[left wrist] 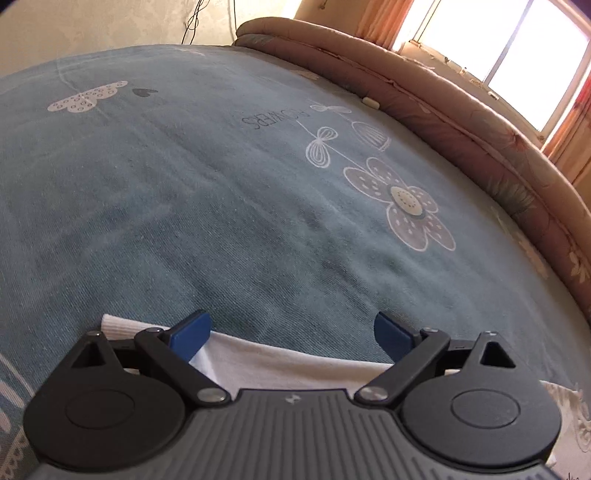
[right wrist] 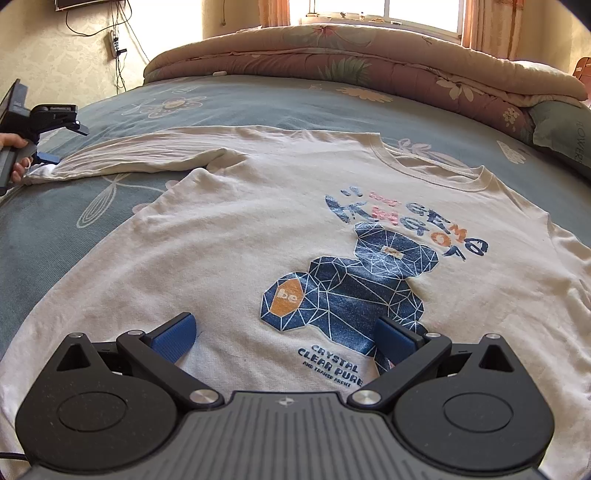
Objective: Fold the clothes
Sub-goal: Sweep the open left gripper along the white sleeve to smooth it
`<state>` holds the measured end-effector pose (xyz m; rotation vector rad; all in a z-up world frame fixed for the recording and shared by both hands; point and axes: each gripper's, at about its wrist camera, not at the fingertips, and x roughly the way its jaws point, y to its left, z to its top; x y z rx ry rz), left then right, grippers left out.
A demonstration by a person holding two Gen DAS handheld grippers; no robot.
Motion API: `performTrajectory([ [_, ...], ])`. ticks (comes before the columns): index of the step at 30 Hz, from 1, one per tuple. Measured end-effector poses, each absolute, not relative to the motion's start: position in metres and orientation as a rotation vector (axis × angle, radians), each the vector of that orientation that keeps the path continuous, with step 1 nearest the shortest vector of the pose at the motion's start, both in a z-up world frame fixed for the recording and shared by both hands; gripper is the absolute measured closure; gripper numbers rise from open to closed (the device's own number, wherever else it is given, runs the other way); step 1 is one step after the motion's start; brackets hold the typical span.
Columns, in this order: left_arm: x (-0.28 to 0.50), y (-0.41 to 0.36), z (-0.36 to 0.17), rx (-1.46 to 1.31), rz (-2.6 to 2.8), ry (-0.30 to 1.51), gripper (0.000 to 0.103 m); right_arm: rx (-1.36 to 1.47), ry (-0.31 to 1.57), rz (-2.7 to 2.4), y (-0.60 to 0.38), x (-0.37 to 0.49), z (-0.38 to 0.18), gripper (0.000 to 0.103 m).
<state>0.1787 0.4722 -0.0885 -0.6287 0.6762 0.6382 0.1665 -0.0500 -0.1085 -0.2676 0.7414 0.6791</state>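
Note:
A white long-sleeved shirt (right wrist: 236, 236) with a blue geometric bear print lies face up and spread flat on the bed. Its left sleeve (right wrist: 147, 155) stretches out toward the far left. My right gripper (right wrist: 284, 339) is open and hovers low over the shirt's lower front, by the small printed text. At the sleeve's end a hand holds my left gripper (right wrist: 46, 158). In the left wrist view the left gripper (left wrist: 291, 336) is open, with the white sleeve cuff (left wrist: 280, 363) lying under and between its blue pads (left wrist: 192, 334), not pinched.
The blue-grey bedsheet (left wrist: 221, 206) with white flower prints covers the mattress. A folded pink floral quilt (right wrist: 351, 62) lies along the far edge under a bright window (right wrist: 384, 11). A green pillow (right wrist: 565, 136) sits at the far right. Cables hang on the wall at left.

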Motion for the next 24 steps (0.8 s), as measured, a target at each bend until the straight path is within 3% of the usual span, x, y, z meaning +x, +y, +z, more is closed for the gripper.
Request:
performTrajectory([
  [7, 0.203, 0.391, -0.052, -0.511, 0.421, 0.7, 0.008, -0.269, 0.741, 0.675, -0.049, 0.166, -0.108, 0.0],
  [13, 0.236, 0.291, -0.066, -0.241, 0.348, 0.763, 0.007, -0.268, 0.744, 0.675, -0.049, 0.166, -0.108, 0.0],
  [18, 0.229, 0.276, -0.098, -0.202, 0.389, 0.803, 0.007, -0.272, 0.749, 0.678, -0.05, 0.166, -0.107, 0.0],
  [24, 0.194, 0.294, -0.082, -0.304, 0.357, 0.783, 0.005, -0.278, 0.756, 0.681, -0.049, 0.167, -0.107, 0.0],
])
